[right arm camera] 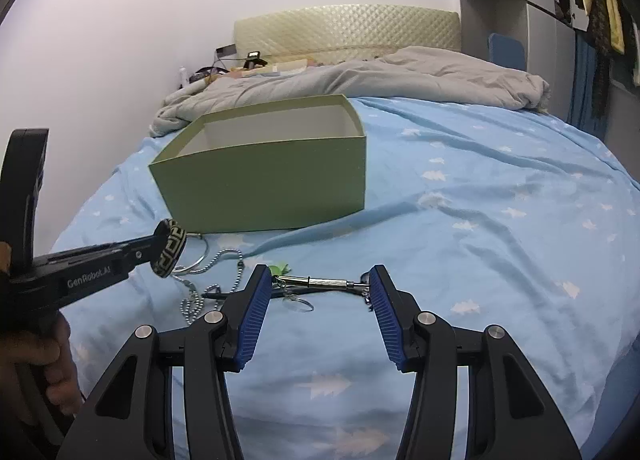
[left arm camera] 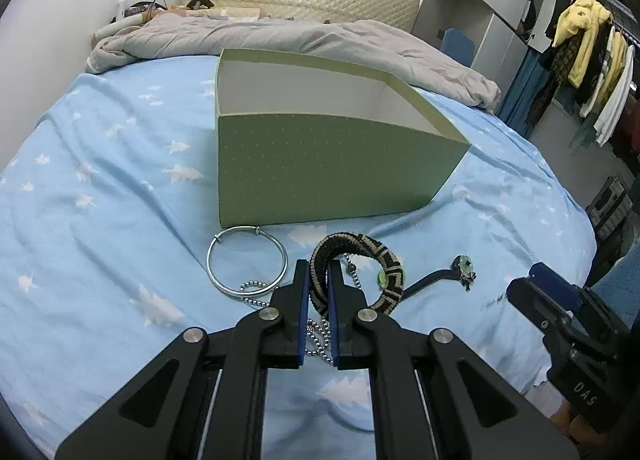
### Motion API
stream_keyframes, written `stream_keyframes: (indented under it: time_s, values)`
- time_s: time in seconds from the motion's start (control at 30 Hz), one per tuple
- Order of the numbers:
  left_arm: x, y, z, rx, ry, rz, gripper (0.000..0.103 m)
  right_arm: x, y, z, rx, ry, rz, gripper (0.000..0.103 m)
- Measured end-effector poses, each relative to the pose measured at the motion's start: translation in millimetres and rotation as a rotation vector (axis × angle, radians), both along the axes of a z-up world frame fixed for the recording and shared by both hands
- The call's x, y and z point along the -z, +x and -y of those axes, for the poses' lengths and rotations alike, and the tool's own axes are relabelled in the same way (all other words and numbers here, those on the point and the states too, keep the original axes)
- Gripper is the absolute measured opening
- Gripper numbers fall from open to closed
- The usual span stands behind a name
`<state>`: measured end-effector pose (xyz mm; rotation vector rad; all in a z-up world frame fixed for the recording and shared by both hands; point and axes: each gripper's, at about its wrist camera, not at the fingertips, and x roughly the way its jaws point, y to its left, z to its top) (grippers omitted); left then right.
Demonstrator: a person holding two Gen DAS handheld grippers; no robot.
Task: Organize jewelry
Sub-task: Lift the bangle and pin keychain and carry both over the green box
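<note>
Woven black-and-tan bracelet [left arm camera: 360, 256] is pinched between the left gripper [left arm camera: 319, 280] fingers, apparently just off the blue sheet [left arm camera: 120, 188]. Right gripper [right arm camera: 316, 292] fingers are spread wide, holding nothing, straddling a small metal piece [right arm camera: 320, 282] near a bead chain [right arm camera: 192, 300]. Silver bangle [left arm camera: 247, 266] lies beside the chain, just in front of the green box [left arm camera: 320, 164]. Step: first pickup. Next, probably: lift over the box's near wall, release inside.

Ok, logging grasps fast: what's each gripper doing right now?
Left gripper: shut on the woven bracelet.
Right gripper: open, holding nothing; small metal tool lies between its fingers.
</note>
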<state>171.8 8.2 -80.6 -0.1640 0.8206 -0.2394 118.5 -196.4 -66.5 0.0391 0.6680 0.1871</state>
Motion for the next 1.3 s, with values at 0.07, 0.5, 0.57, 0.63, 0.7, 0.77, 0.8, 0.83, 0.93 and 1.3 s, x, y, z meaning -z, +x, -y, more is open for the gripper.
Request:
stream_keyframes:
  time_s: [0.07, 0.5, 0.57, 0.63, 0.7, 0.77, 0.8, 0.83, 0.93, 1.3]
  values:
    - [-6, 0, -2, -0.001, 0.003, 0.016, 0.008, -4, 0, -2, -0.002, 0.005, 0.015, 0.048]
    - [-64, 36, -4, 0.01, 0.031, 0.15, 0.008, -57, 38, -10, -0.033, 0.039, 0.156, 0.048]
    - [-72, 43, -4, 0.01, 0.037, 0.162, 0.008, -64, 49, -9, -0.035, 0.033, 0.164, 0.048]
    - [-79, 53, -5, 0.01, 0.04, 0.167, 0.008, -69, 63, -9, -0.046, 0.038, 0.162, 0.048]
    - [-83, 63, -5, 0.008, 0.041, 0.158, 0.008, -74, 80, -9, -0.049, 0.038, 0.149, 0.048]
    - [-88, 74, -6, 0.006, 0.041, 0.159, 0.008, -79, 98, -10, -0.06, 0.045, 0.141, 0.048]
    - [-90, 80, -5, 0.003, 0.061, 0.159, 0.008, -80, 106, -10, -0.059, 0.043, 0.137, 0.048]
    - [-92, 88, -5, 0.002, 0.08, 0.153, 0.008, -80, 117, -11, -0.066, 0.04, 0.126, 0.048]
    - [-92, 110, -8, 0.001, 0.095, 0.127, 0.008, -79, 143, -15, -0.092, 0.03, 0.091, 0.048]
    - [-60, 165, 0, 0.046, 0.16, -0.041, 0.008, -49, 207, -30, -0.169, -0.015, -0.097, 0.048]
